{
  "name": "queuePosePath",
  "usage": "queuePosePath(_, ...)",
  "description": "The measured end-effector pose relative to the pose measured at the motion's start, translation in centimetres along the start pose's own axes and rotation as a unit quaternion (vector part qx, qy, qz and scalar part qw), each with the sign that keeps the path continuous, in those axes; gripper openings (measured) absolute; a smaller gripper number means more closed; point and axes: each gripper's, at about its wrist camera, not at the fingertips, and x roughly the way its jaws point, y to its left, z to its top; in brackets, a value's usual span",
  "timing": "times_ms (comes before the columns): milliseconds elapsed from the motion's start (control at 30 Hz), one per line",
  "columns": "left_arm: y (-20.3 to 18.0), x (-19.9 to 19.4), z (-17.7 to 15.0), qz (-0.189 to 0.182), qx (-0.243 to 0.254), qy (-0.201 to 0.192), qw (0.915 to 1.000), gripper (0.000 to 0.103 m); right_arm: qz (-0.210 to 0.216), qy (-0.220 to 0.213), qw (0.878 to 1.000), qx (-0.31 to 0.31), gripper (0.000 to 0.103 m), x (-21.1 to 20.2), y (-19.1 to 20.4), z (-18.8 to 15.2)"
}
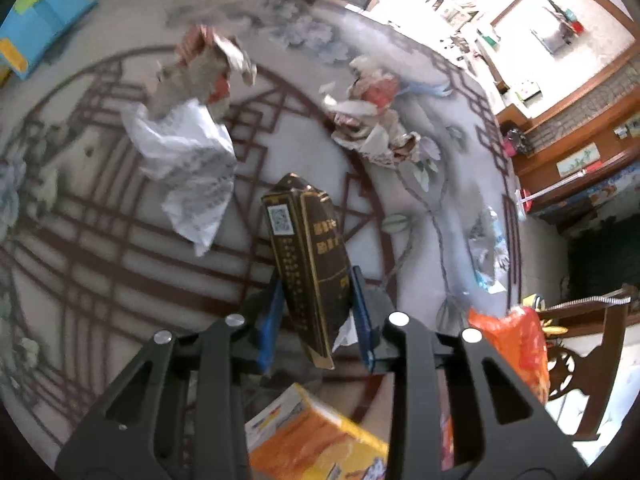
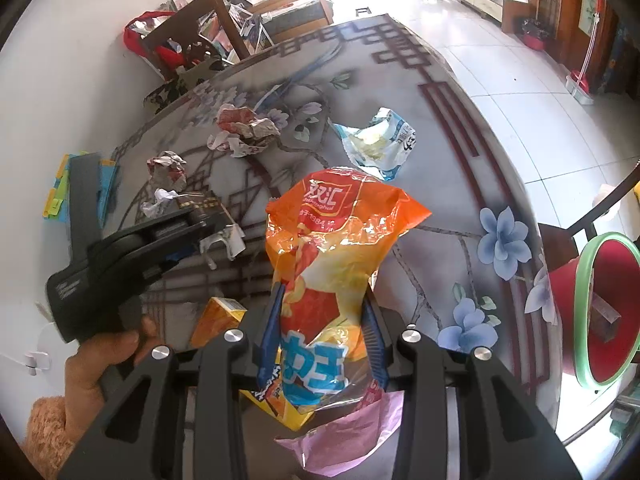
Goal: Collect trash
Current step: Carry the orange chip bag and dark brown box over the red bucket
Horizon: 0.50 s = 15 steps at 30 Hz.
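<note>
My left gripper [image 1: 316, 276] is shut on a dark brown box [image 1: 308, 248] with gold print and a QR label, held upright above the patterned table [image 1: 80, 240]. My right gripper [image 2: 323, 294] is shut on a crinkled orange snack bag [image 2: 336, 224], which stands up between the blue pads [image 2: 272, 320]. That bag [image 1: 516, 340] also shows at the right of the left wrist view. Loose trash lies on the table: crumpled paper [image 1: 200, 68], a white plastic bag [image 1: 188, 168], torn wrappers [image 1: 372, 112] and a blue and white packet [image 2: 380, 144].
An orange carton [image 1: 316, 436] lies just below both grippers, with a pink bag [image 2: 348, 428] beside it. A red bin with a green rim [image 2: 608, 312] stands off the table's right edge. Wooden chairs [image 2: 208, 20] stand at the far side. A hand [image 2: 100, 360] holds the left gripper.
</note>
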Motion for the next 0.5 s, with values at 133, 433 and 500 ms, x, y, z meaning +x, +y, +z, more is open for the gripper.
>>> queuePosePath(133,0.7,-2.9,-0.9,-0.007,0.014,-0.013,0.9998,0.031,0.006,-0.012,1.000,-0.005,0.036,-1.2,0.5,-0.3)
queuePosePath(433,1.4,-8.6,-3.2,-0.016,0.032,-0.039,0.9986,0.032,0.018,-0.034,0.999,-0.011,0.036,-3.9,1.5,-1.9)
queuePosePath(500,1.0,-9.7,-3.7,-0.020,0.037,-0.047,0.9980,0.032,0.020,-0.039,0.999,-0.013,0.036,-4.5,1.6,-2.3)
